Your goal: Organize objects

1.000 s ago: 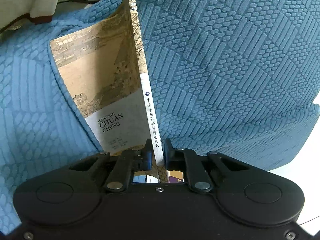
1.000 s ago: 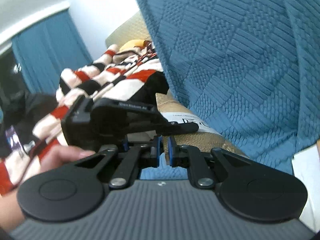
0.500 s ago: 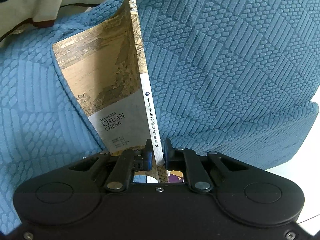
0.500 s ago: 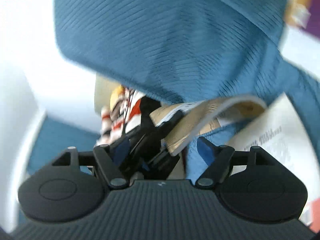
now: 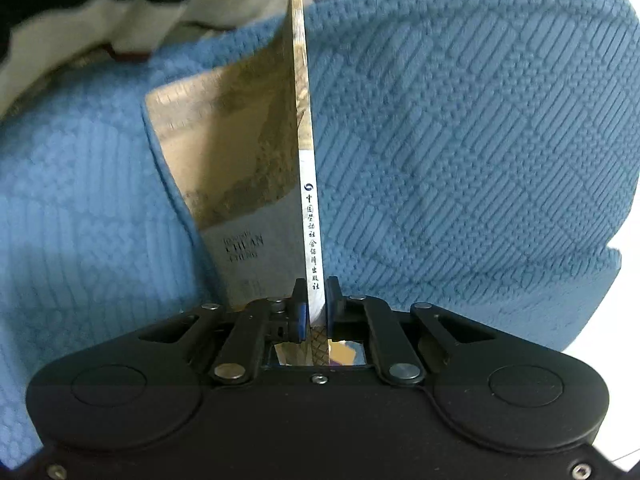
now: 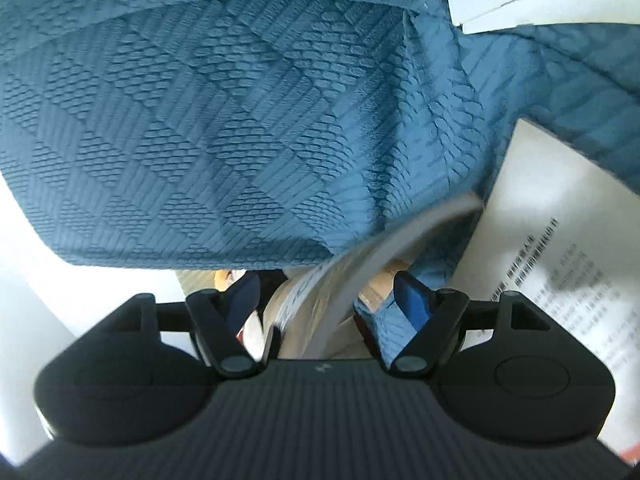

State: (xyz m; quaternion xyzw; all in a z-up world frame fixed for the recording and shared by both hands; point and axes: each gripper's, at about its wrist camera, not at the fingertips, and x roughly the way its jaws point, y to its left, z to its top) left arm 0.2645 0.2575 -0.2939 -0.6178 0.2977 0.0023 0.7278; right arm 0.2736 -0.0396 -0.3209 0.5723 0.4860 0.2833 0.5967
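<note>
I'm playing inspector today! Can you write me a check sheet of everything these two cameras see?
Surface: white top, mostly hidden under the cloth.
Job's things: book with a tan painted cover, held by its spine, tucked between folds of the blue textured blanket.
Clutter: white printed sheet; striped knit cloth behind the blanket.
Grippers: left tongs shut on the book; right tongs open, with the book's curved pages between their fingers.
Cables: nothing seen.
Surroundings: bright white background; nothing else clear.
</note>
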